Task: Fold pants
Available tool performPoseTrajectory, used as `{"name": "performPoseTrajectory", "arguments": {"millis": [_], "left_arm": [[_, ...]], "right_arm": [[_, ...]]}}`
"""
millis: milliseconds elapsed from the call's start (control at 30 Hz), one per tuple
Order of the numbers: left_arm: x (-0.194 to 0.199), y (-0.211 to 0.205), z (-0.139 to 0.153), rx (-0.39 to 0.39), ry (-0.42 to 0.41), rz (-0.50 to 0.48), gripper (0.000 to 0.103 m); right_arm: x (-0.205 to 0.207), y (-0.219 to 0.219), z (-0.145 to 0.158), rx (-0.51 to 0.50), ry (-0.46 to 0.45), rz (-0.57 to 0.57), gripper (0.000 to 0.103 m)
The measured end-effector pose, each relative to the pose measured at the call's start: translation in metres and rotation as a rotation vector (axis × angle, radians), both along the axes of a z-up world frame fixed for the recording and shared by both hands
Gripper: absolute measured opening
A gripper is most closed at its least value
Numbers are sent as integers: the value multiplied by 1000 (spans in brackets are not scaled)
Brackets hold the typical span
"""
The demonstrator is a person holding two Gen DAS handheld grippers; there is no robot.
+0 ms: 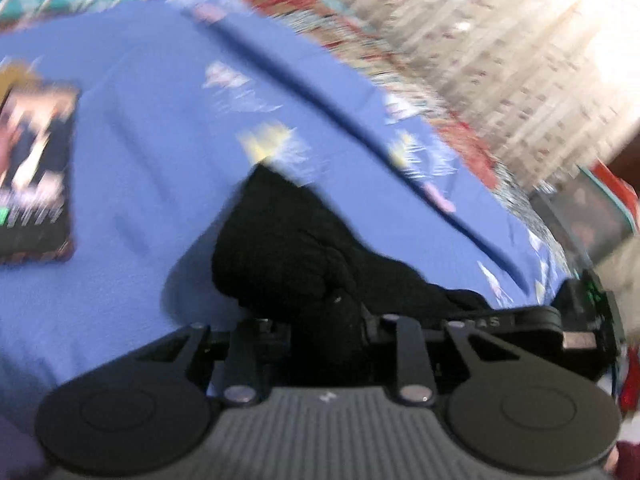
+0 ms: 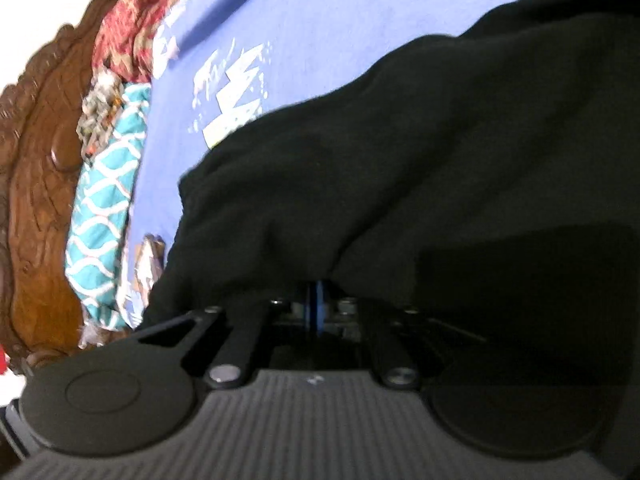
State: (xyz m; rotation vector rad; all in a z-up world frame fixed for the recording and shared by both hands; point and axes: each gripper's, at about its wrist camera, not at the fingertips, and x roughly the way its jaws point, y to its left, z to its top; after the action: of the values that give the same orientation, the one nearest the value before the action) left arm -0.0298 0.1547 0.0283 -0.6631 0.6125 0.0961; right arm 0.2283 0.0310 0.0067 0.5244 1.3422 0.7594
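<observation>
The black pants (image 1: pixel 288 248) lie bunched on a blue bedsheet (image 1: pixel 140 152). My left gripper (image 1: pixel 326 320) is shut on a fold of the black cloth, which rises from between its fingers. In the right wrist view the black pants (image 2: pixel 420 160) fill most of the frame and drape over my right gripper (image 2: pixel 316 300), which is shut on their edge. The fingertips of both grippers are hidden by the cloth. The left view is motion-blurred.
A dark printed cushion (image 1: pixel 32 176) lies on the sheet at the left. A red patterned blanket (image 2: pixel 132 28), a teal patterned pillow (image 2: pixel 104 208) and a carved wooden headboard (image 2: pixel 40 168) border the bed. The other gripper's body (image 1: pixel 580 312) shows at the right.
</observation>
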Motion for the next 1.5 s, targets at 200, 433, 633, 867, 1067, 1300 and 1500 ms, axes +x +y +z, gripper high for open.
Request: {"name": "performPoseTrajectory", "arguments": {"millis": [200, 433, 633, 867, 1067, 1300, 1500], "left_arm": [[12, -75, 31, 259, -92, -200, 24], [23, -170, 0, 557, -25, -489, 57], [-10, -182, 11, 602, -78, -563, 80], [-47, -108, 40, 309, -120, -415, 87], [-59, -47, 24, 147, -40, -205, 84], [-49, -18, 13, 33, -5, -133, 82], [-42, -26, 7, 32, 19, -162, 82]], "right_arm": [[-3, -79, 21, 100, -45, -160, 13], [-15, -170, 14, 94, -37, -364, 30], [-24, -180, -1, 127, 13, -427, 43], [-21, -177, 8, 161, -29, -438, 59], [-18, -185, 10, 198, -50, -485, 61], [-11, -155, 9, 148, -68, -412, 80], [-8, -108, 9, 38, -107, -252, 85]]}}
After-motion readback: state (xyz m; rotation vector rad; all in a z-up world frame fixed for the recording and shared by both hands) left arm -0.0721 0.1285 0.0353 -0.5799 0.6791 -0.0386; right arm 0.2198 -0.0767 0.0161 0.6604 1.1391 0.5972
